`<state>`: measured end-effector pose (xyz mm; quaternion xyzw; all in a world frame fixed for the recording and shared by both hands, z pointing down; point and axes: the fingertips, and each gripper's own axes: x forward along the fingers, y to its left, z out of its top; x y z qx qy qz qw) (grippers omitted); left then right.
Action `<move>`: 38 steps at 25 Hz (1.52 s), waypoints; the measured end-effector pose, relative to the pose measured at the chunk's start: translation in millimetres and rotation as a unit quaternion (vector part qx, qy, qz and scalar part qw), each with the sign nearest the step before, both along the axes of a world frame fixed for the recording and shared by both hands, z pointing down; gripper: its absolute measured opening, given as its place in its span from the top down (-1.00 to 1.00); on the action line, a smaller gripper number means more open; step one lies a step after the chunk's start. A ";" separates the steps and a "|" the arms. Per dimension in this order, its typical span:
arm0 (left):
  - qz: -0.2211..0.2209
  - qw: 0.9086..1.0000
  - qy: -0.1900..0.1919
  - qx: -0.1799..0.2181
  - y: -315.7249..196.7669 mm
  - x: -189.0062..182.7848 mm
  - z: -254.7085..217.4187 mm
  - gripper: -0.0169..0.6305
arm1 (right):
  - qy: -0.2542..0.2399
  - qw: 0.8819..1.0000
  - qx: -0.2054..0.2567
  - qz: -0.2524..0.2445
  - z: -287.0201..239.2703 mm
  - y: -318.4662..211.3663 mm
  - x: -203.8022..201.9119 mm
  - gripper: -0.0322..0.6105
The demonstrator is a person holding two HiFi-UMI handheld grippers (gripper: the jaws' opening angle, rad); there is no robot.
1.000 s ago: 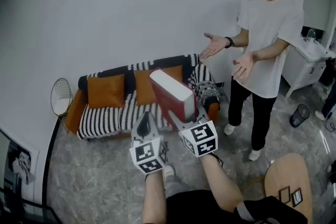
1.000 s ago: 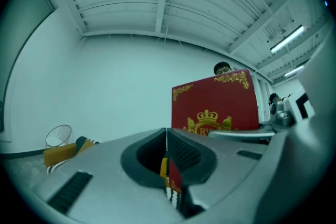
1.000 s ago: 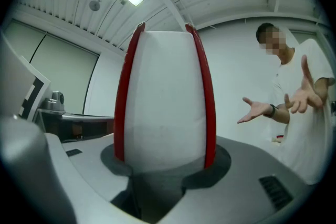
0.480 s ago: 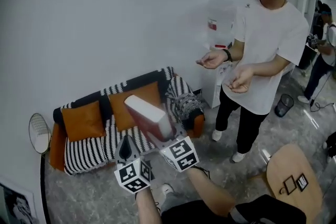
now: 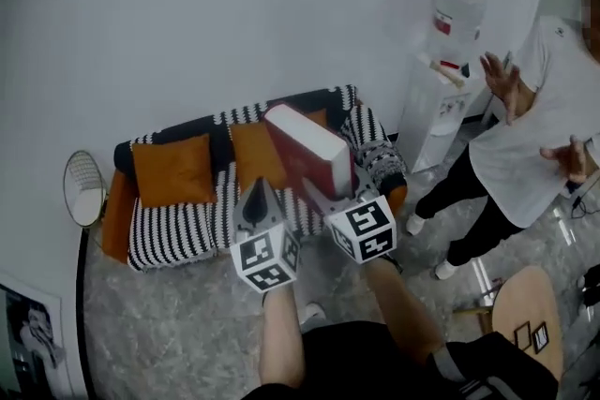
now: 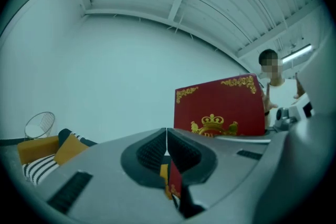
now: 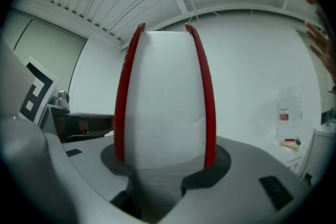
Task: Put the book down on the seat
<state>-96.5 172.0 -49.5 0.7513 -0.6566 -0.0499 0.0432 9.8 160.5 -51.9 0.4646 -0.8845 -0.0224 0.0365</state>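
Book (image 5: 306,153), now higher, sits clamped in right hand-held gripper (image 5: 332,195).

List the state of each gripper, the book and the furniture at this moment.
book: closed, tilted, held in the air, not yet on the seat.
right gripper: shut on book, across its covers.
left gripper: shut, empty.
sofa: two orange cushions against its backrest.
water dispenser: upright, bottle mounted.

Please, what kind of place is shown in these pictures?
Probably a lounge or waiting corner of an office: a striped sofa with orange cushions stands against the wall, and a water dispenser stands beside it.
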 end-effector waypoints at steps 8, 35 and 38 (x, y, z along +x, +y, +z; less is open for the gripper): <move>-0.039 0.999 0.015 -0.005 -48.8 -102.2 3.6 0.91 | 0.007 1.000 0.001 -0.030 -3.8 -55.5 -94.8 0.19; -0.038 0.990 0.078 -0.114 -116.9 -151.0 106.1 0.91 | 0.019 0.997 -0.065 0.031 65.9 -137.1 -115.3 0.19; -0.023 0.989 0.073 -0.126 -130.9 -130.0 114.5 0.91 | 0.013 0.996 -0.074 0.055 75.0 -145.8 -89.7 0.19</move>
